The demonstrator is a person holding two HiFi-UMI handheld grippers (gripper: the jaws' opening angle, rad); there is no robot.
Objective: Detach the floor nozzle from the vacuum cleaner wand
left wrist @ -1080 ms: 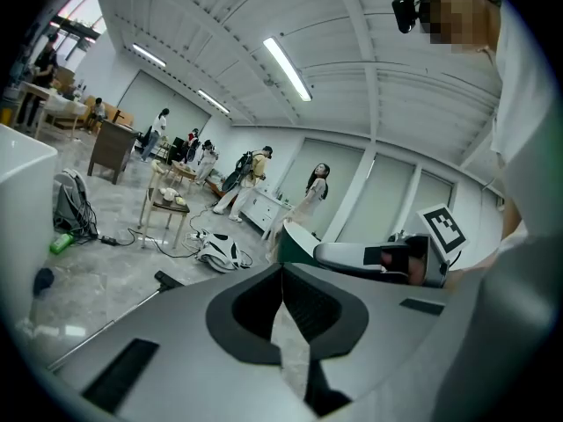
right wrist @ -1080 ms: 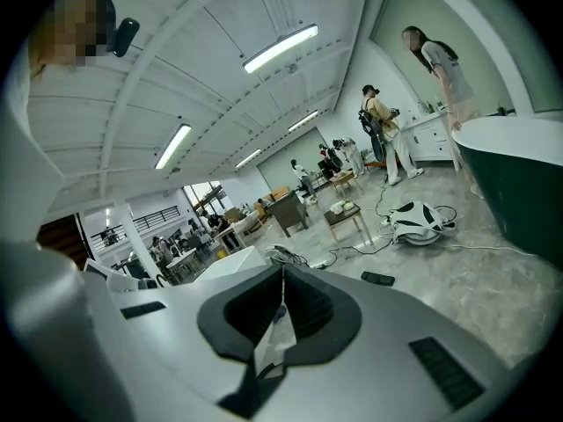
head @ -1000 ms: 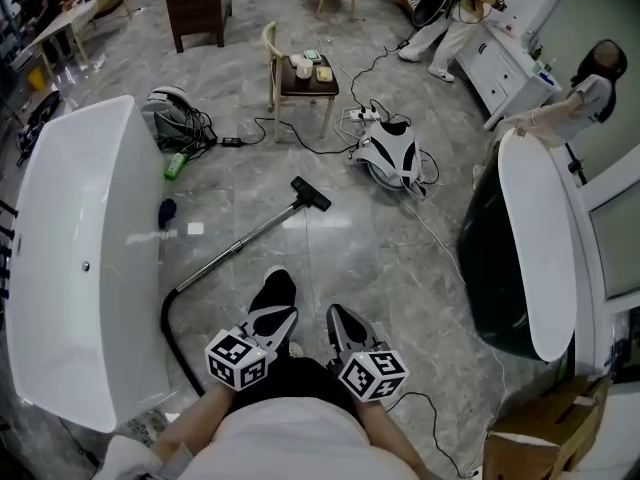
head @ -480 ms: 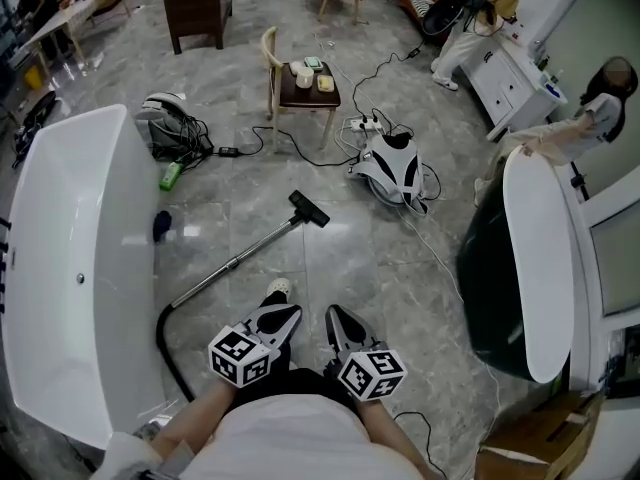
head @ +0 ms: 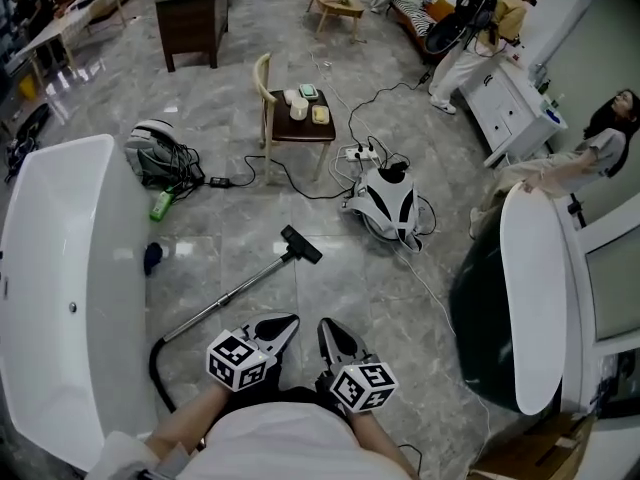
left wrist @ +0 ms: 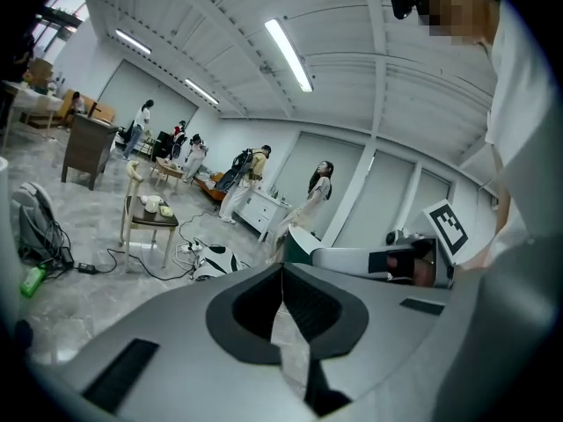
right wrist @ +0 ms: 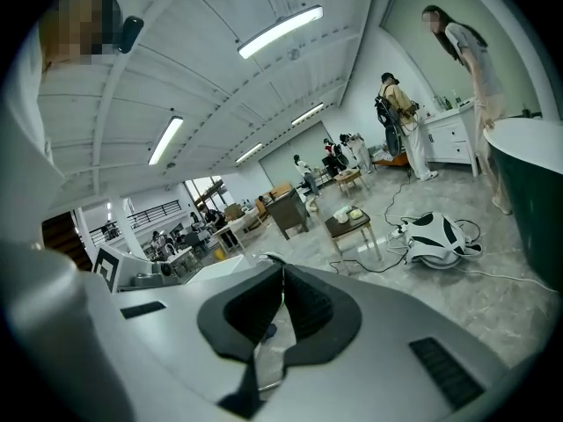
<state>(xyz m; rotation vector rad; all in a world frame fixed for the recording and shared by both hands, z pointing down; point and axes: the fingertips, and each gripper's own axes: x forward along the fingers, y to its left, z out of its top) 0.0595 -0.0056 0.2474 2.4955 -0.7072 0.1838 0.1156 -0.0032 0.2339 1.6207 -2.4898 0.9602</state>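
The black floor nozzle (head: 301, 244) lies on the grey marble floor, joined to the silver wand (head: 225, 296), which runs down-left to a black hose (head: 154, 370). Both grippers are held side by side low in the head view, short of the nozzle and touching nothing. The left gripper (head: 284, 321) is shut and empty, its jaws closed in the left gripper view (left wrist: 282, 269). The right gripper (head: 326, 326) is also shut with nothing in it, as the right gripper view (right wrist: 282, 272) shows. Neither gripper view shows the nozzle.
A white bathtub (head: 40, 298) flanks the left, a dark bathtub with a white rim (head: 530, 298) the right. Ahead stand a chair with small items (head: 300, 108) and a white-and-black machine (head: 385, 206) amid cables. A green bottle (head: 160, 205) lies left. People stand at the back right.
Both grippers have travelled forward together, still shut. The nozzle and wand now lie nearer to them in the head view; the shoes seen earlier are hidden.
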